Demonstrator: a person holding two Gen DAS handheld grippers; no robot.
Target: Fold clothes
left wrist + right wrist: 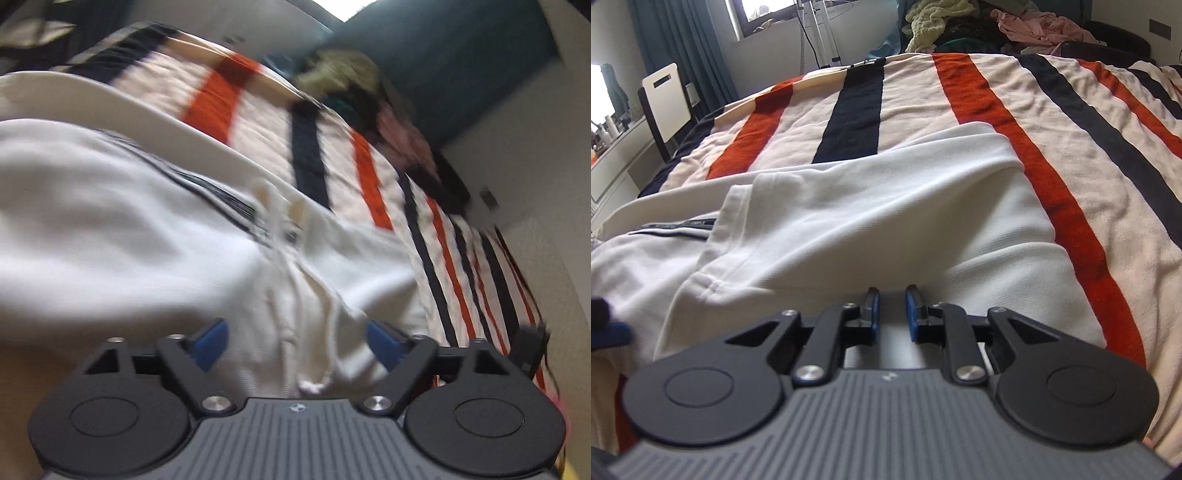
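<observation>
A white garment [871, 206] with a dark striped trim lies on the striped bed cover [1071, 122]; one part is folded over another. In the blurred left wrist view the same white garment [147, 240] fills the near field, with a bunched white part running down between the jaws. My left gripper [297, 343] is open, its blue pads [210, 341] wide apart on either side of that bunched cloth. My right gripper [891, 312] sits low at the garment's near edge, its blue pads [911, 310] close together with a narrow gap; whether cloth lies between them is hidden.
A pile of loose clothes [997, 26] lies at the far end of the bed, also seen in the left wrist view [354, 85]. A white chair [665, 99] and a desk stand at the left. Teal curtains [683, 40] hang by the window.
</observation>
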